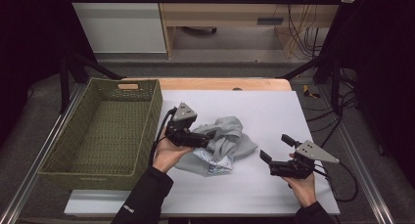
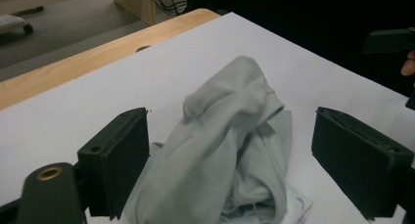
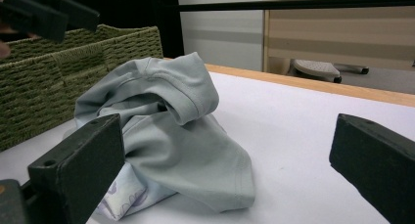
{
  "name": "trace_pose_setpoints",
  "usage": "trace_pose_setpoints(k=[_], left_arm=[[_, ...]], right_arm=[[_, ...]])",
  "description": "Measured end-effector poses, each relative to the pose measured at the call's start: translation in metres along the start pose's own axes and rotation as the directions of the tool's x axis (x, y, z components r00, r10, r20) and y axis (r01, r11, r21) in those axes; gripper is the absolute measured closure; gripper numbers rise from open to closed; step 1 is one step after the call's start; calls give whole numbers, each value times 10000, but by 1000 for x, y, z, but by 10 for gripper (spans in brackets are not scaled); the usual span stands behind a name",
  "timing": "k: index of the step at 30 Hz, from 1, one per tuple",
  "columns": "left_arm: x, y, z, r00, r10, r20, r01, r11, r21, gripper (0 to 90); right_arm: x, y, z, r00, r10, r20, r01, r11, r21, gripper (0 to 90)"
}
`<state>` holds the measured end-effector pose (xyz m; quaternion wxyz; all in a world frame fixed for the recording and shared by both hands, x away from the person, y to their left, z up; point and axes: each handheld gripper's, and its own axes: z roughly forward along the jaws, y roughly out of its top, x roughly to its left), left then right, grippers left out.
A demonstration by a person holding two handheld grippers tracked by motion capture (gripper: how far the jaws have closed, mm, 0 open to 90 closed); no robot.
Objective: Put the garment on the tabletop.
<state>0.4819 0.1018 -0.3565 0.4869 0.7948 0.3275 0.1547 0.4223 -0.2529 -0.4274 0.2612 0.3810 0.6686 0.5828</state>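
High view: left gripper [image 1: 208, 140], jaws open, touches the crumpled grey garment [image 1: 230, 138]; right gripper [image 1: 275, 150], open, lies well right; left nearer.

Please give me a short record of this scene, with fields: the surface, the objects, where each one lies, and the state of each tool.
surface: white table top with a wooden edge at the far side
garment: crumpled grey shirt at mid-table, a patterned white part showing beneath it
basket: green woven basket, nothing inside it, left of the shirt
left tool: open, jaws on either side of the shirt, not closed on it
right tool: open, apart from the shirt, to its right
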Motion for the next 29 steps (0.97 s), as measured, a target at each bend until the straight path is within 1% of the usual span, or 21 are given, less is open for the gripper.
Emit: trace_pose_setpoints(k=[2, 4, 6, 7, 8, 9, 11, 12, 13, 14, 15, 16, 17, 19, 21, 22, 24, 26, 27, 28, 29], left_arm=[[2, -13, -6, 10000, -40, 32, 42, 9990, -442, 126], [2, -21, -11, 10000, -72, 14, 73, 9966, -826, 123], [3, -31, -18, 9999, -115, 68, 123, 9923, -1231, 122], [2, -34, -19, 9999, -137, 0, 136, 9899, -1410, 117], [2, -38, -22, 9999, -121, -108, 103, 9885, -1511, 116], [2, -42, -24, 9998, -161, -123, 140, 9877, -1558, 112], [3, -50, -27, 9992, -250, -301, 192, 9839, -1777, 107], [4, -54, -29, 9991, -296, -295, 234, 9809, -1929, 107], [5, -57, -31, 9990, -355, -287, 290, 9792, -2007, 103], [6, -60, -32, 9986, -427, -307, 350, 9751, -2189, 94], [7, -64, -34, 9985, -485, -250, 414, 9716, -2330, 91], [8, -67, -35, 9984, -524, -235, 452, 9696, -2407, 88], [8, -70, -37, 9981, -533, -294, 446, 9691, -2425, 78], [9, -76, -39, 9977, -573, -369, 463, 9669, -2508, 69], [10, -81, -41, 9966, -560, -601, 390, 9662, -2550, 62], [11, -84, -42, 9961, -612, -637, 428, 9651, -2584, 60], [12, -86, -45, 9955, -698, -647, 501, 9625, -2666, 54], [13, -87, -46, 9952, -654, -729, 441, 9638, -2629, 50], [13, -88, -48, 9949, -648, -770, 421, 9631, -2659, 46], [13, -89, -49, 9949, -697, -725, 475, 9612, -2718, 46], [13, -89, -50, 9951, -669, -724, 448, 9611, -2724, 46]], right_arm=[[0, 0, 0, 10000, -70, -33, 69, 10000, -48, 3], [0, -1, 0, 9999, -100, -15, 100, 9999, -27, 4], [-1, -1, 0, 9999, -114, -62, 114, 9999, -15, 4], [-1, -1, 0, 9999, -121, -53, 120, 9999, -34, 3], [-1, -1, 0, 10000, -94, -28, 94, 10000, -23, 4], [-1, -1, 0, 9999, -97, -29, 97, 10000, -21, 3], [-2, -1, -1, 9999, -124, -54, 124, 9999, -34, 4], [-1, -1, -1, 10000, 6, 1, -6, 10000, 6, 4], [-1, -1, -1, 10000, -59, -49, 58, 10000, -26, 4], [-1, -1, -1, 10000, 10, 2, -10, 10000, 8, 4], [-2, -2, -1, 10000, -32, -35, 32, 10000, 17, 4], [-1, -2, -1, 10000, 16, -12, -16, 10000, 31, 4], [-1, -2, -1, 10000, 37, -41, -37, 10000, -1, 3], [-2, -2, -1, 10000, -32, -58, 32, 10000, -4, 3], [-2, -3, -2, 10000, -37, -83, 37, 10000, -27, 3], [-3, -3, -2, 10000, -59, -76, 59, 10000, -5, 3], [-4, -3, -2, 9999, -68, -81, 68, 10000, -30, 3], [-4, -3, -2, 10000, -43, -69, 43, 10000, -29, 3], [-4, -4, -3, 9999, -129, -81, 129, 9999, -22, 2], [-4, -4, -3, 9998, -158, -102, 158, 9999, -39, 2], [-4, -4, -3, 9998, -158, -102, 158, 9999, -39, 2]])
